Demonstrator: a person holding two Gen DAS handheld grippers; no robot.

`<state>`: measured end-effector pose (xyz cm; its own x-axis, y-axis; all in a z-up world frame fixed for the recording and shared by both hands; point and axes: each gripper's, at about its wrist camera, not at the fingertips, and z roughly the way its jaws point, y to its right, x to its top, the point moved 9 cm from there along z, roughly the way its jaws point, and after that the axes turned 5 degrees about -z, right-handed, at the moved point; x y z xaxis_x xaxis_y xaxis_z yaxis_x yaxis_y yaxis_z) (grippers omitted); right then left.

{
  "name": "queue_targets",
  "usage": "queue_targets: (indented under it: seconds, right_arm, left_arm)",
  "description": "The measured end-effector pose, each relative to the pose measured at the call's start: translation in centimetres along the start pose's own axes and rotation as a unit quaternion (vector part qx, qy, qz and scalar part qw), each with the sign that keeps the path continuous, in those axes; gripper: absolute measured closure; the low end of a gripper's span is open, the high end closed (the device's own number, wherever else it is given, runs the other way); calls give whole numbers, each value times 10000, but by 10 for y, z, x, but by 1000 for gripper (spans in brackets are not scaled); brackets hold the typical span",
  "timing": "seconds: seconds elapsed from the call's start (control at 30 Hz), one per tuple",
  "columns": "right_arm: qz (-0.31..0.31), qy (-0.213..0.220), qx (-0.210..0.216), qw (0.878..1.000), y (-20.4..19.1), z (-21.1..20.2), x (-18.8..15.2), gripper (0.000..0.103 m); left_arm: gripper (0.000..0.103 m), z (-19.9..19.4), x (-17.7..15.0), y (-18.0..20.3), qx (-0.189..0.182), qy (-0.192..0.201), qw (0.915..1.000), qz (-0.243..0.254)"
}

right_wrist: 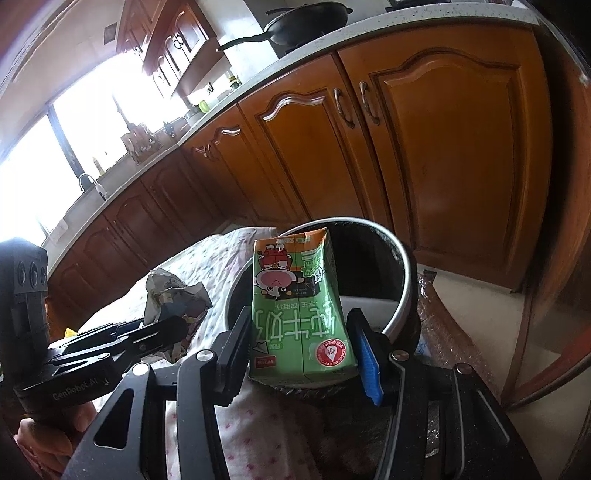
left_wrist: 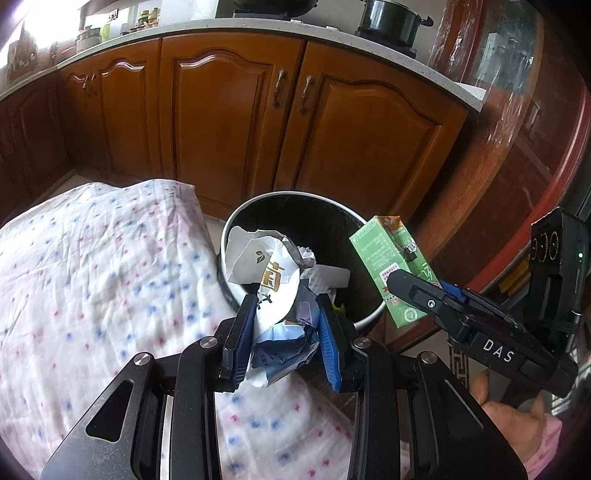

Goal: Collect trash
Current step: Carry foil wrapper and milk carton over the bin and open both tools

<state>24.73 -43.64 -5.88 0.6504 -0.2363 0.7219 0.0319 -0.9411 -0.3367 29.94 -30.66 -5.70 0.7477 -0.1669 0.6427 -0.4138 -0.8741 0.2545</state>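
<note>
My left gripper (left_wrist: 286, 306) is shut on a crumpled white and blue wrapper (left_wrist: 275, 295), held over the near rim of a round black trash bin (left_wrist: 295, 206) with a silver rim. My right gripper (right_wrist: 299, 325) is shut on a green milk carton (right_wrist: 295, 302), upright between the pads, in front of the same trash bin (right_wrist: 404, 273). In the left wrist view the carton (left_wrist: 391, 258) and the right gripper (left_wrist: 417, 291) hang at the bin's right side. In the right wrist view the left gripper (right_wrist: 162, 326) holds the wrapper (right_wrist: 173, 295) to the left.
A table with a white cloth dotted blue and pink (left_wrist: 92, 288) lies left of the bin. Brown kitchen cabinets (left_wrist: 240, 122) stand behind, under a pale counter with a black pot (left_wrist: 389, 18). White paper (left_wrist: 328, 277) lies inside the bin. A dark wooden cabinet (left_wrist: 517, 147) stands at right.
</note>
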Motion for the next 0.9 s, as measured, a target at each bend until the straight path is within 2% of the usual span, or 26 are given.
queue_targets:
  seconds: [0.37, 0.9]
  right_arm:
    - [-94, -36, -116, 9999, 8, 11, 14, 51]
    - [-165, -330, -230, 9991, 17, 38, 16, 51]
  left_arm:
    - [72, 26, 18, 7, 76, -150, 9998, 119]
    - [72, 56, 20, 6, 214, -427, 9988, 127]
